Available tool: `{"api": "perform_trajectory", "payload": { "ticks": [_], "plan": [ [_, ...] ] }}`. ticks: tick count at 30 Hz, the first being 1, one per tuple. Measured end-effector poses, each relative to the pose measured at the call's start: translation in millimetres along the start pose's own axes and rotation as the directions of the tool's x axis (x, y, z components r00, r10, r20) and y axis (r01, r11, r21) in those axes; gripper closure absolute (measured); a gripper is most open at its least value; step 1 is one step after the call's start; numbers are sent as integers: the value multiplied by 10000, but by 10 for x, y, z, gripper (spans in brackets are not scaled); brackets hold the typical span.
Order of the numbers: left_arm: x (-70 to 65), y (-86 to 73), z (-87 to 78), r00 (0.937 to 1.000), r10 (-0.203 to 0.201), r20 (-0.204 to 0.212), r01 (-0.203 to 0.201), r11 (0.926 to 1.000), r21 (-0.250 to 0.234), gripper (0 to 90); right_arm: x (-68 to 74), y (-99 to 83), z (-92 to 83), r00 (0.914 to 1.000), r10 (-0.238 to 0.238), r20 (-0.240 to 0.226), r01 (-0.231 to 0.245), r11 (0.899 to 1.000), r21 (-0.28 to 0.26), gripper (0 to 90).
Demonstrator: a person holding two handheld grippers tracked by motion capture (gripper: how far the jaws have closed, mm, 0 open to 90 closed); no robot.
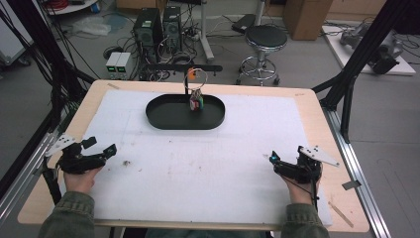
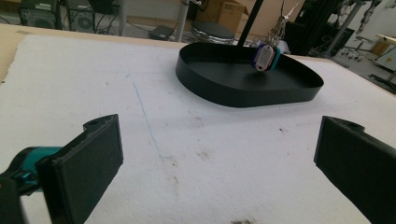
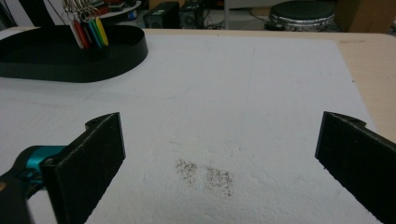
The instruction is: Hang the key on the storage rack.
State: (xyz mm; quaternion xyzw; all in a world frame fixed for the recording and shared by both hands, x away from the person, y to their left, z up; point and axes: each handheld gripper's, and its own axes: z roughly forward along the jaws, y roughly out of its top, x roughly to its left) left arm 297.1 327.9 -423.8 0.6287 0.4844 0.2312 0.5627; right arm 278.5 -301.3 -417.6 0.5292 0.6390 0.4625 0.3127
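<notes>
Even, soft overhead light; faint shadows only; high view small and slightly soft; near jaws in both gripper views mildly blurred

A matt black tray [image 1: 168, 119] sits on rough white foam sheet [image 1: 198, 168] over the smooth wooden counter [image 1: 341, 163].

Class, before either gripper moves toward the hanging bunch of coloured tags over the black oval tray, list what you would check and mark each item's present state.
1. Left gripper open, nothing between its jaws: ok.
2. Right gripper open, nothing held: ok.
3. Bunch of coloured plastic tags hanging over the black oval tray: ok.
4. White foam mat between grippers and tray free of obstacles: ok, only smudges.
5. How the tags' metal ring is fastened to its stand: cannot tell.
</notes>
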Motion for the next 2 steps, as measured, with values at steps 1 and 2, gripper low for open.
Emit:
{"api": "perform_trajectory", "payload": {
  "ticks": [1, 2],
  "plan": [
    [-1, -1, 4, 10000, -6, 7, 6, 10000, 5, 17, -3, 4, -8, 10000, -34, -8, 34, 9999, -122, 5],
    [-3, -1, 6, 10000, -20, -11, 20, 10000, -7, 17, -2, 8, -21, 10000, 8, -64, -9, 9999, -171, 5]
  ]
}}
